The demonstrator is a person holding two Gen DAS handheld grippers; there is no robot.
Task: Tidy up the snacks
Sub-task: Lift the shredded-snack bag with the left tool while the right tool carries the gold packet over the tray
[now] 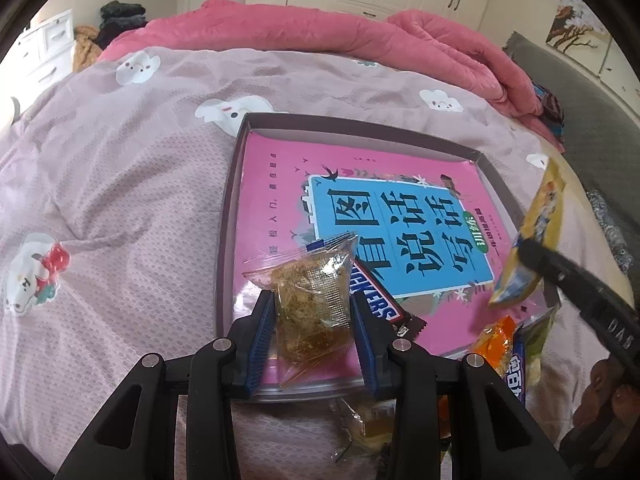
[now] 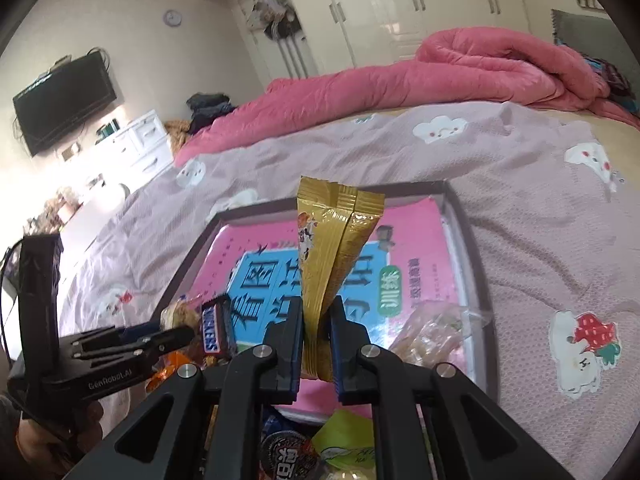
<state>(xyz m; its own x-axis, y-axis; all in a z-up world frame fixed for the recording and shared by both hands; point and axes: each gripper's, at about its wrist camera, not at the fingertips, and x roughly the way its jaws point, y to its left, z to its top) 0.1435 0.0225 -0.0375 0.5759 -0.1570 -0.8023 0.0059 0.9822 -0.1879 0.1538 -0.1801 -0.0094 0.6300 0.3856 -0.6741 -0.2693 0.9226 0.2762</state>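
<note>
Bedroom daylight is falling across a mauve bedspread [image 1: 120,184] printed with cartoon clouds, where a shallow grey tray [image 1: 230,208] lined with a pink picture book [image 1: 280,184] is serving as the sorting spot. On the left, the left gripper [image 1: 312,312] is clamping a clear packet of brown, flaky snack [image 1: 316,292], holding it just above the tray's near-left corner, its far end overlapping a Snickers bar [image 1: 376,304] lying on the book. On the right, the right gripper [image 2: 318,336] is pinching a gold sachet [image 2: 340,248] by its lower end, jaws together on the foil, the sachet's long axis standing nearly upright over the middle of the tray. More loose snacks [image 2: 332,448] are waiting in a heap at the tray's near edge. Judging by position, the left packet is sitting lower and nearer the tray floor, so it looks likelier to be set down first.
</note>
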